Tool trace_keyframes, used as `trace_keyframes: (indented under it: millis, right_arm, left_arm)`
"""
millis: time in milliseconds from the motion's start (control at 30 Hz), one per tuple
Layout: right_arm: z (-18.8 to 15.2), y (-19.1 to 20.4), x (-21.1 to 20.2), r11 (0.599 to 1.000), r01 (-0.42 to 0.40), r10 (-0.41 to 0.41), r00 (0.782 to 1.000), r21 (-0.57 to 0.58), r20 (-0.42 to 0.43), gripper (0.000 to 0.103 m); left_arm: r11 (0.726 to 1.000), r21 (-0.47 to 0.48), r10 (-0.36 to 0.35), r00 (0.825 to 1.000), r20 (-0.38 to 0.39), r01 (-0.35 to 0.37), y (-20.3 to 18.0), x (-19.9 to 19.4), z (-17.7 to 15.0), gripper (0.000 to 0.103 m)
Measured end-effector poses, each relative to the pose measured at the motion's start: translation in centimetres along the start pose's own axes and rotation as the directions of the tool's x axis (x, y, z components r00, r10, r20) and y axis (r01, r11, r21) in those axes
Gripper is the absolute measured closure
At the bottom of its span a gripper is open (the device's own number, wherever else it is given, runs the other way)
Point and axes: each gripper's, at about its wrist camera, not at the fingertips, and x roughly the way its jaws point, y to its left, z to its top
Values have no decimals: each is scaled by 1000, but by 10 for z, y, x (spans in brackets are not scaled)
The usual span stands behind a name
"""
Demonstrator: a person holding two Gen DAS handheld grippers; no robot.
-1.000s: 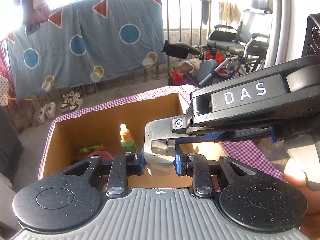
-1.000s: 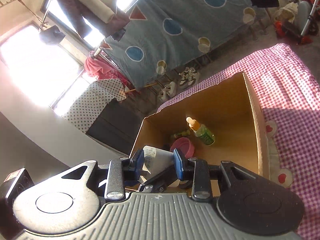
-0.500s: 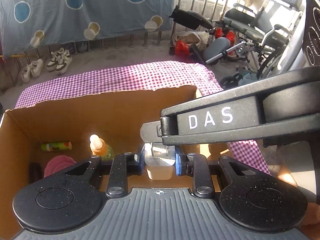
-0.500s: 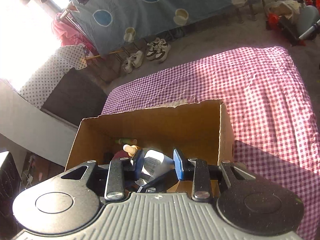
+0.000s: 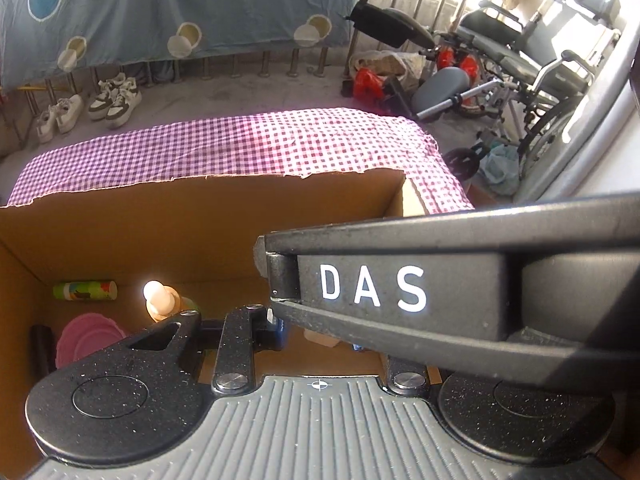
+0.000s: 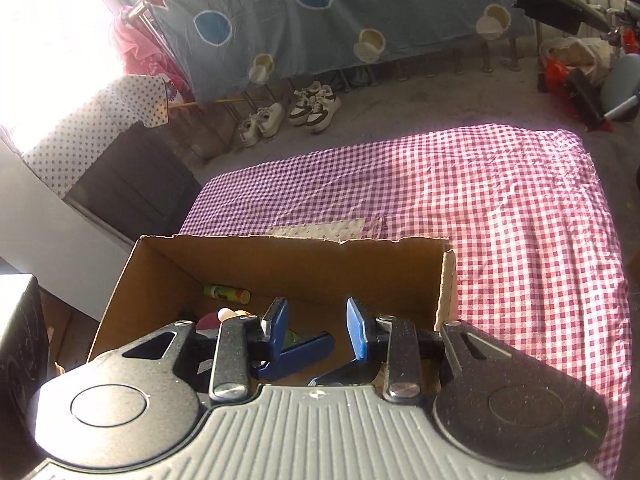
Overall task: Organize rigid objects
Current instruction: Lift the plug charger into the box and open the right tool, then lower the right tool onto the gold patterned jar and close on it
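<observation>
A cardboard box (image 5: 200, 208) stands on a purple checked cloth (image 5: 240, 144). Inside lie a green tube (image 5: 85, 291), a green bottle with a pale nipple cap (image 5: 159, 298), a pink lid (image 5: 86, 342) and a pale bottle (image 5: 320, 337) on the floor between my left fingers. My left gripper (image 5: 316, 332) is open over the box; the other gripper's black body marked DAS (image 5: 440, 292) crosses above it and hides its right finger. My right gripper (image 6: 316, 330) is open and empty above the box (image 6: 296, 248), with the left gripper's blue fingers (image 6: 296, 354) below it.
The cloth (image 6: 500, 208) spreads beyond and right of the box. Past it are shoes (image 6: 316, 106) on the floor, a blue hanging sheet (image 5: 160, 4), railings, and a wheelchair (image 5: 532, 52) with clutter at the right. A dark cabinet (image 6: 132, 188) stands at the left.
Both grippers opened and let go of the pale bottle they held together; it now lies in the box. Both views tilted down and moved closer over the box.
</observation>
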Motion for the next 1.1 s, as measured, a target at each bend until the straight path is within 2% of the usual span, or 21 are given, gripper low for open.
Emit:
trace_keyframes:
  millis: [167,300,367,500,600,633,733,833,867,967,1100]
  right_arm:
    - [-3,1,-22,999,-36,35,998,23,52,67]
    - [-17,6,-61,993,-104,97,987,51,126,67]
    - [-29,9,-86,987,-148,135,976,64,169,67]
    - [-65,16,-132,969,-234,207,947,82,247,67]
    - [-101,22,-157,956,-278,243,930,94,276,67]
    - [-114,24,-163,953,-288,250,926,99,283,67]
    - [-150,26,-174,939,-317,269,919,134,289,65]
    - [-190,25,-173,915,-344,280,917,211,283,55]
    - [-200,26,-171,909,-346,278,919,233,279,54]
    - [-224,30,-152,894,-339,273,931,293,243,54]
    - [-236,42,-113,878,-342,298,938,336,175,54]
  left_arm:
    - [1000,8,2,1000,25,-2,-3,-19,-4,67]
    - [1000,29,-6,997,71,4,-1,-53,-14,52]
    - [998,53,-22,994,103,17,1,-80,-24,48]
    - [996,84,-47,985,166,33,13,-131,-51,27]
    - [996,80,-58,978,200,43,28,-163,-79,9]
    - [996,81,-61,976,208,45,33,-171,-88,6]
    - [997,77,-48,974,223,32,45,-188,-119,3]
    - [998,58,-24,977,212,12,63,-192,-148,2]
    - [999,51,-11,978,207,0,67,-191,-157,2]
    - [999,44,12,982,188,-20,73,-181,-176,1]
    - [999,33,32,988,154,-37,81,-158,-197,1]
